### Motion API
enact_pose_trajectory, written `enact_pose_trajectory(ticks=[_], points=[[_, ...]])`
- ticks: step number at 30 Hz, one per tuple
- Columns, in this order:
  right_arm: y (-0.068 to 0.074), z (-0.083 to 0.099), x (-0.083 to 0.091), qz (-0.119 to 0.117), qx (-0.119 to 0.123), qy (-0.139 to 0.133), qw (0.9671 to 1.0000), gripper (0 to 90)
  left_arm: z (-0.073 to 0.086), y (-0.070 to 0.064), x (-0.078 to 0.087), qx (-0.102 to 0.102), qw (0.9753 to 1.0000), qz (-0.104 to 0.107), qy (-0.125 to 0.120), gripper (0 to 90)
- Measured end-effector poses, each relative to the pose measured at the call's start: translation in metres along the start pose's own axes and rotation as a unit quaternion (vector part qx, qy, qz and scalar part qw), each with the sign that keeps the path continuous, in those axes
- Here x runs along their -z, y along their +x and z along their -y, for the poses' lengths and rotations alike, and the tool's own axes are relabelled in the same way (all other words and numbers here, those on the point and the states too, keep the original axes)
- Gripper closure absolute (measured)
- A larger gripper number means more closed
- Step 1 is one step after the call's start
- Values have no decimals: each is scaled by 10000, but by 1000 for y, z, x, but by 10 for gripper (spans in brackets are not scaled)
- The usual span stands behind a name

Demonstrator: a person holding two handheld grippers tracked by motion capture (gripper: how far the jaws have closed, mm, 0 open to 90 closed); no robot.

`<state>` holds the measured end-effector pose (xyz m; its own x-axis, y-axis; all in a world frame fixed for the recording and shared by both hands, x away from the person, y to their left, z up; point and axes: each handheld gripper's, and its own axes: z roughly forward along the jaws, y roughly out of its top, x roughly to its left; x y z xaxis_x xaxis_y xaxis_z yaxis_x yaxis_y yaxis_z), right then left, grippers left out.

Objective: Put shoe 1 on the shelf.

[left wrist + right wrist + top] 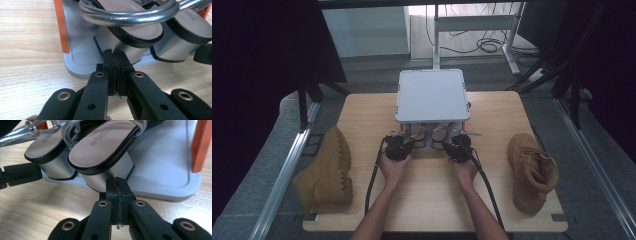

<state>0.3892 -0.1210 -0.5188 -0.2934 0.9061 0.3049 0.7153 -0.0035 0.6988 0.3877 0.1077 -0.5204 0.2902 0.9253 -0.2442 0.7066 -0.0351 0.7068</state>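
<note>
One wooden table (pixel 432 200) is carrying everything. At its far middle one grey box (pixel 432 95) is sitting with its lid raised flat above the tray; in the gripper views the tray is a grey base (pixel 165 170) with orange posts (pixel 61 25) at the edges. Two tan boots are lying well apart: one boot (pixel 329 170) on its side at the table's left edge, the other boot (pixel 529 172) at the right edge, its toe reaching toward the near edge.

Inside the box two silver block-heeled sandals are resting side by side, heels toward the person. In the high view the lid is hiding most of them. In the right gripper view the nearer sandal (pixel 105 150) is showing a tan insole stamped with letters that seem to read "DUS", though the print is small; its partner (pixel 47 152) is being cut off at the left. In the left gripper view the silver straps (pixel 130 15) are crossing over the insoles, and the toes are running out of the picture.

The left gripper (pixel 399 146) is sitting just in front of the box, its jaws pressed together with their tips right at one silver heel (pixel 120 47); contact cannot be judged. The right gripper (pixel 458 146) is sitting just beside it, jaws likewise pressed together at the other heel.
</note>
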Motion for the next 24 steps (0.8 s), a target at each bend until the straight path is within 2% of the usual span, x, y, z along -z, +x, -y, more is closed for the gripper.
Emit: enact_pose_trajectory(ticks=[5, 14, 17, 20, 21, 24], points=[[3, -1, -3, 3, 46, 17, 10000, 894, -1, -8, -4, 38, 10000, 25, 2, 888], [4, -1, -4, -27, 87, 26, 10000, 893, -2, -9, -5, -17, 10000, 53, 8, 880], [3, -1, -3, -72, 101, 40, 9999, 891, -2, -7, -4, 7, 9999, 125, 13, 862], [3, -1, -2, -76, 100, 50, 9999, 886, -2, -6, 1, -20, 9998, 176, -24, 862], [1, 1, 3, -95, 131, 55, 9999, 882, -1, -6, 8, -89, 9998, 187, -63, 861], [-4, 2, 14, -87, 167, 27, 9998, 882, 1, -4, 14, -101, 9996, 243, -94, 862]])
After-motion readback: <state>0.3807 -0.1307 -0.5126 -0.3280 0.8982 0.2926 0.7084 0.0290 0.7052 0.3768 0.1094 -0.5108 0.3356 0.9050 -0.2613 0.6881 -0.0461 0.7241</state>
